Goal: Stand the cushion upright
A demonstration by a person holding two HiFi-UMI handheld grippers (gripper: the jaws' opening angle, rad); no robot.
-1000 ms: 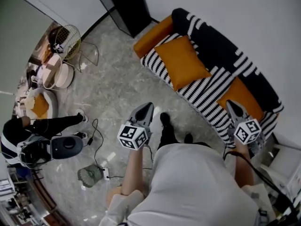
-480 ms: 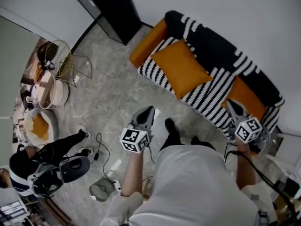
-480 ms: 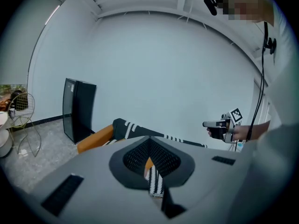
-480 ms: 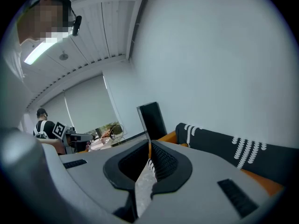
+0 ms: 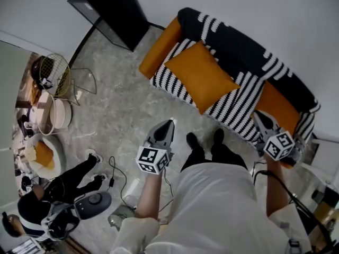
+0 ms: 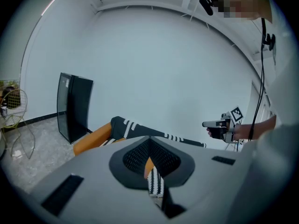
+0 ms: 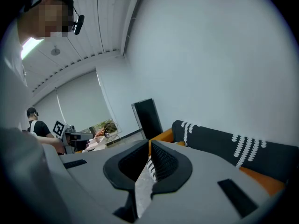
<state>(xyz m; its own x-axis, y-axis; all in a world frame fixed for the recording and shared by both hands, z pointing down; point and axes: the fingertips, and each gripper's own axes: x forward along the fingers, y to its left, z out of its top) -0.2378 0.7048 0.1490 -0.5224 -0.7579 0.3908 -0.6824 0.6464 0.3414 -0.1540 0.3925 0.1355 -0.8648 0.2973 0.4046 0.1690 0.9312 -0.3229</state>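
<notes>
The orange square fabric cushion (image 5: pixel 200 76) lies flat on the black-and-white striped sofa (image 5: pixel 239 103) seat. It looks soft and light — probably floppy, so pinch an edge. The left gripper (image 5: pixel 167 125) and right gripper (image 5: pixel 259 117) are both closed, holding nothing.

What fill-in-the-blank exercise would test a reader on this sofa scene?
1. The orange square fabric cushion lies ____ on the black-and-white striped sofa seat.
2. The left gripper and right gripper both have their jaws ____.
3. The tall cabinet beside the sofa's orange armrest is ____.
Missing words: flat; shut; black.
</notes>
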